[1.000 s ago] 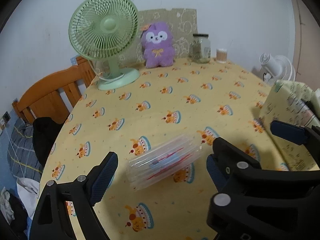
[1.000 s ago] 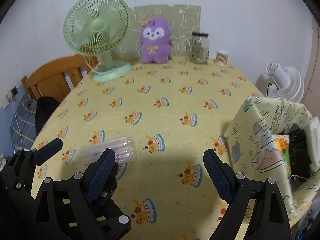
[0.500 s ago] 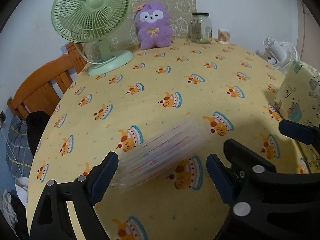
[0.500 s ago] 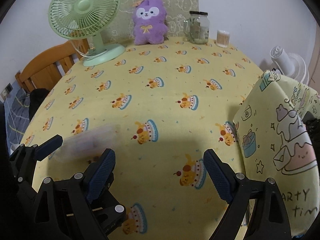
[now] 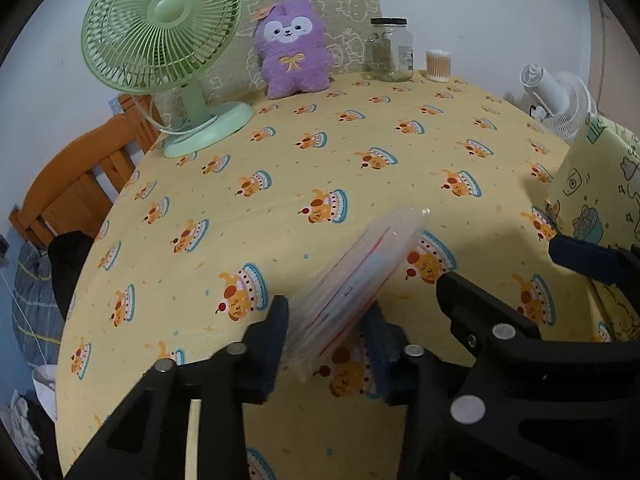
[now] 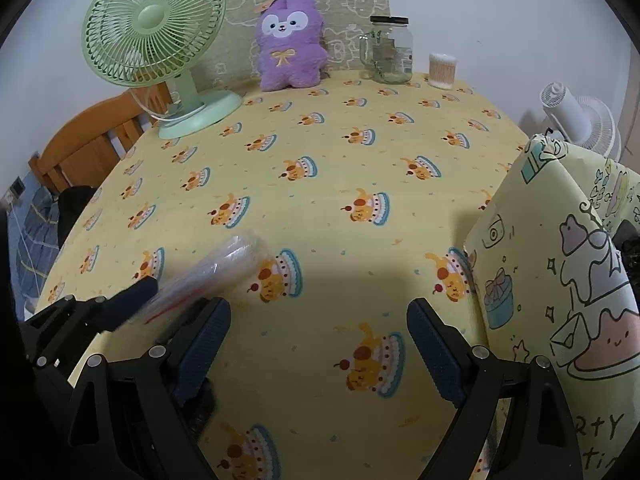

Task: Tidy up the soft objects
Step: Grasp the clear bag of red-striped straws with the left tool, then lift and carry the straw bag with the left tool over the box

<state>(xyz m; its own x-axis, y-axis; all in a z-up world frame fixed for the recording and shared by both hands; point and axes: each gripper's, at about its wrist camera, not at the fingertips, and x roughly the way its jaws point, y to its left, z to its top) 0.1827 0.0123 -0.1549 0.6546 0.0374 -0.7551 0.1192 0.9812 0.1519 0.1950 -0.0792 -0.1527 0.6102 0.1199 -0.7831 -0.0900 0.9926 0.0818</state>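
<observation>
The table [image 5: 360, 128], under a yellow cake-print cloth, curves away at its left edge above a wooden chair [image 5: 72, 184]. A green fan [image 5: 160, 40], purple plush toy [image 5: 294, 46], glass jar [image 5: 390, 50] and cotton-swab cup [image 5: 439, 65] line the far edge; the middle is bare cloth. A printed fabric storage bag [image 6: 560, 264] stands at the right edge. The left gripper [image 5: 326, 332] has its jaws clamped on the near end of a clear plastic packet [image 5: 360, 272], which slants forward over the table. The right gripper [image 6: 318, 340] hovers with jaws wide apart, just right of the packet.
</observation>
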